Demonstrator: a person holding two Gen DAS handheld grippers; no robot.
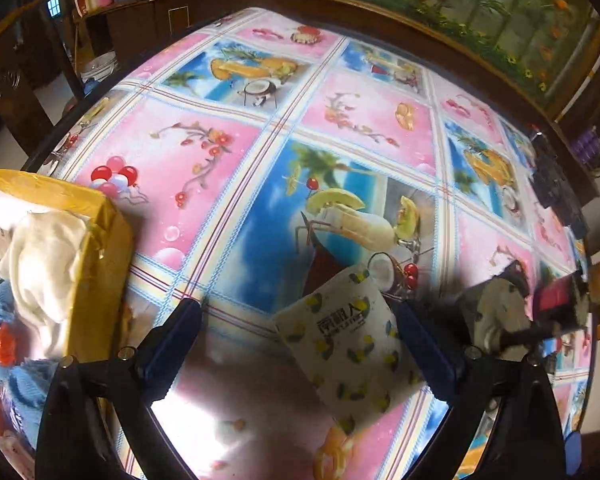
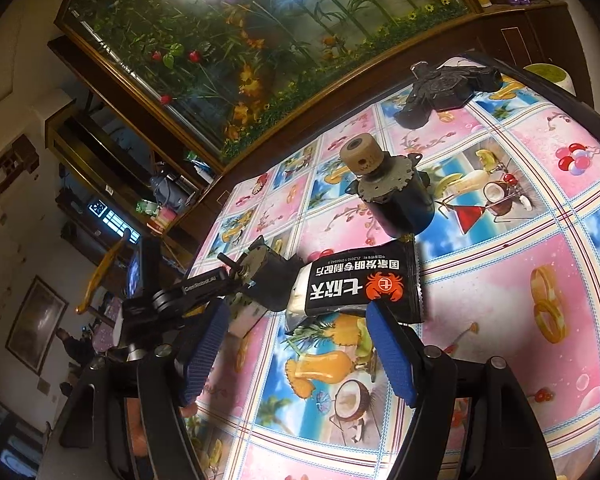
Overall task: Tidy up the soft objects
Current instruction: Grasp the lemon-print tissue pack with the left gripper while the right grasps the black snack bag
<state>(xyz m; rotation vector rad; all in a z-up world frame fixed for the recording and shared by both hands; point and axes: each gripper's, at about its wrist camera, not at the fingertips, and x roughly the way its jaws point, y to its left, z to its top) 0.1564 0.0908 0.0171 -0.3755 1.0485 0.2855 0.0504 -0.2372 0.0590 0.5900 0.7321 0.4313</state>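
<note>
Hovering with fingers spread, the left gripper (image 1: 300, 344) is framing a lemon-print tissue pack (image 1: 352, 344) lying on the tablecloth (image 1: 228, 184), near the yellow box (image 1: 96, 248) of cloths. The right gripper (image 2: 296, 356) is gaping wide just short of a black crab-logo packet (image 2: 364, 284).

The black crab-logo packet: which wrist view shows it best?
The right wrist view. There the black crab-logo packet lies sharp and whole on the tablecloth, just ahead of the open right gripper, logo and print readable. The left wrist view shows nothing identifiable as it, only blurred dark objects at its right edge.
</note>
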